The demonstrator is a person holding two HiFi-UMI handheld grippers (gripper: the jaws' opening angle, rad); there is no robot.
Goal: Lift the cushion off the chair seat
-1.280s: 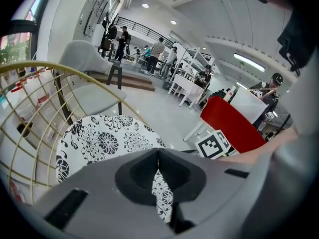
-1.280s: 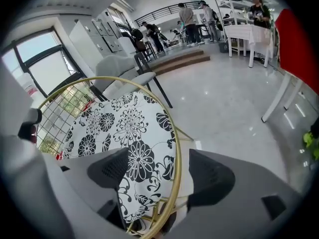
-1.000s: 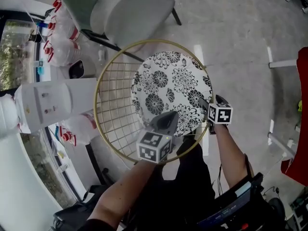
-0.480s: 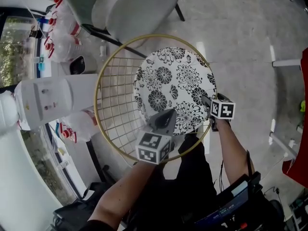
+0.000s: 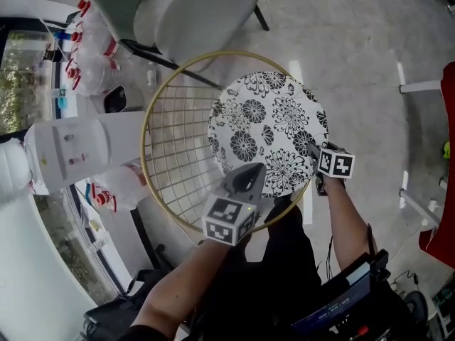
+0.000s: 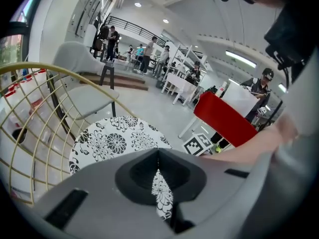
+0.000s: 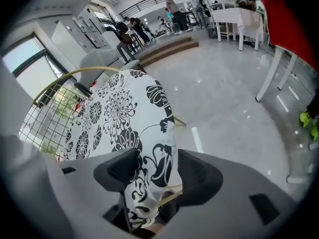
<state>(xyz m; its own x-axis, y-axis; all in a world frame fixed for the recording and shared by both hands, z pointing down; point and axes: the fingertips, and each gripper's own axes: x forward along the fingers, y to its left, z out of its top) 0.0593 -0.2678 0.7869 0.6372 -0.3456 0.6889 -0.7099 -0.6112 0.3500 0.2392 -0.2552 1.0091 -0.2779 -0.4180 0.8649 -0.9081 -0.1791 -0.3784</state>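
Observation:
A round white cushion (image 5: 270,119) with black flowers lies on the seat of a gold wire chair (image 5: 153,119) and overhangs its right rim. My left gripper (image 5: 249,170) is shut on the cushion's near edge; in the left gripper view a fold of the cushion (image 6: 114,138) shows pinched in the left gripper (image 6: 158,168). My right gripper (image 5: 311,148) is at the cushion's right edge. Its jaws have just been closing. In the right gripper view the cushion (image 7: 119,113) fills the gap of the right gripper (image 7: 152,171), and both pads press on it.
A grey padded chair (image 5: 192,13) stands just behind the wire chair. At the left are a white water dispenser (image 5: 71,148) and bags with red print (image 5: 85,69). White table legs (image 5: 419,87) and a red cloth (image 5: 446,155) are at the right. My legs are under the near rim.
The cushion has slid to the right on the wire seat. The right gripper has moved right with it, and its jaws have closed onto the edge.

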